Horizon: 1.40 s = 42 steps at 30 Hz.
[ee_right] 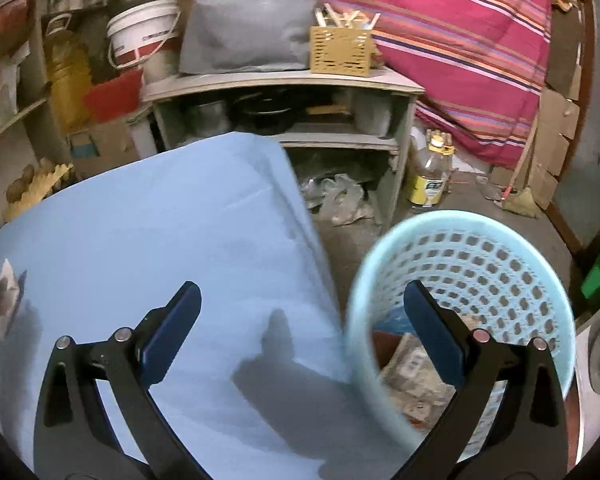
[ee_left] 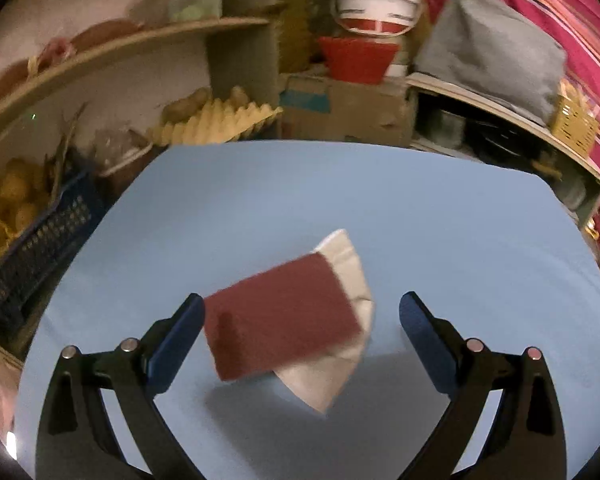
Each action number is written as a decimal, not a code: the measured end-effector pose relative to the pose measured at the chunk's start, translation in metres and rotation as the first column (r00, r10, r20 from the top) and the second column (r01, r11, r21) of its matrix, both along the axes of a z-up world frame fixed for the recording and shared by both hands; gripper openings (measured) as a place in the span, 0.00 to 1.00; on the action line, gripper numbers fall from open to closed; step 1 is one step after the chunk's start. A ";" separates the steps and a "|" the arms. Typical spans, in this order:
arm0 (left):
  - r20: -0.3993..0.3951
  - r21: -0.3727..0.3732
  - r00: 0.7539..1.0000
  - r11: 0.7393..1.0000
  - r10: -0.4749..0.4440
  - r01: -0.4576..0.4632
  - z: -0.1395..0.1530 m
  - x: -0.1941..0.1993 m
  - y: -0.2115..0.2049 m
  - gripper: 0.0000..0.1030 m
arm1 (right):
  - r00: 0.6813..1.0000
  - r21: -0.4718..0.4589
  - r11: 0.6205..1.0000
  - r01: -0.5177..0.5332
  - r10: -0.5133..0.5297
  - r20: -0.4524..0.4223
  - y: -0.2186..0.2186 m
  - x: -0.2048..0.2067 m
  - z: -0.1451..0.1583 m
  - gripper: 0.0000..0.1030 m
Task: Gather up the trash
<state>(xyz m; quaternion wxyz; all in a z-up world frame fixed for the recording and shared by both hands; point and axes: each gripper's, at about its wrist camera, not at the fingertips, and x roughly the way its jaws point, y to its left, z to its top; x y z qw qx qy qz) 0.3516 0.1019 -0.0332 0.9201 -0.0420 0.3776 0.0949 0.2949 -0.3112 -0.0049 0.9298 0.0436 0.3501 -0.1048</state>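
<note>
A dark red and white wrapper lies on the light blue table, between the fingers of my left gripper, which is open wide around it; the left pad sits close to its edge. The same wrapper shows far left in the right wrist view. My right gripper is open and empty, above the table's right edge and a light blue perforated waste basket that holds several pieces of trash.
Shelves with a grey bag, white bucket and red tub stand behind the table. A dark crate of potatoes stands at left. An oil bottle and broom are on the floor beyond the basket.
</note>
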 end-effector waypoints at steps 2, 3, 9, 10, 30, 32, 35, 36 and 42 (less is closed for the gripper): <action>-0.015 -0.021 1.000 1.000 0.002 -0.002 -0.006 0.005 0.005 0.93 | 1.000 0.016 1.000 -0.019 0.019 0.005 0.011 0.004 -0.001 0.96; -0.024 -0.024 1.000 1.000 0.006 -0.007 -0.010 0.007 0.005 0.93 | 1.000 0.015 0.999 -0.028 0.028 0.009 0.016 0.006 -0.002 0.96; -0.085 -0.035 0.996 0.999 0.036 -0.039 -0.029 0.019 0.011 0.93 | 0.998 -0.030 0.998 -0.060 0.061 0.027 0.046 0.012 -0.003 0.96; -0.092 -0.041 0.995 0.998 0.038 -0.041 -0.031 0.021 0.012 0.93 | 0.997 -0.029 0.997 -0.069 0.070 0.030 0.051 0.013 -0.003 0.96; -0.009 -0.125 0.992 0.984 -0.129 0.126 0.012 -0.031 0.074 0.31 | 0.956 -0.096 0.951 -0.292 0.292 -0.015 0.190 0.017 -0.026 0.95; -0.005 -0.117 0.993 0.986 -0.118 0.116 0.015 -0.040 0.087 0.31 | 0.946 -0.087 0.942 -0.325 0.325 -0.017 0.210 0.015 -0.028 0.95; -0.007 -0.093 0.996 0.991 -0.094 0.093 0.015 -0.049 0.106 0.31 | 0.935 -0.088 0.931 -0.355 0.354 -0.021 0.233 0.012 -0.031 0.95; -0.009 -0.102 0.996 0.991 -0.086 0.085 0.013 -0.052 0.115 0.31 | 0.931 -0.088 0.927 -0.365 0.365 -0.024 0.239 0.013 -0.031 0.95; -0.026 -0.096 1.000 0.995 -0.015 0.013 0.005 -0.060 0.153 0.61 | 0.915 -0.102 0.909 -0.403 0.402 -0.036 0.273 0.014 -0.036 0.95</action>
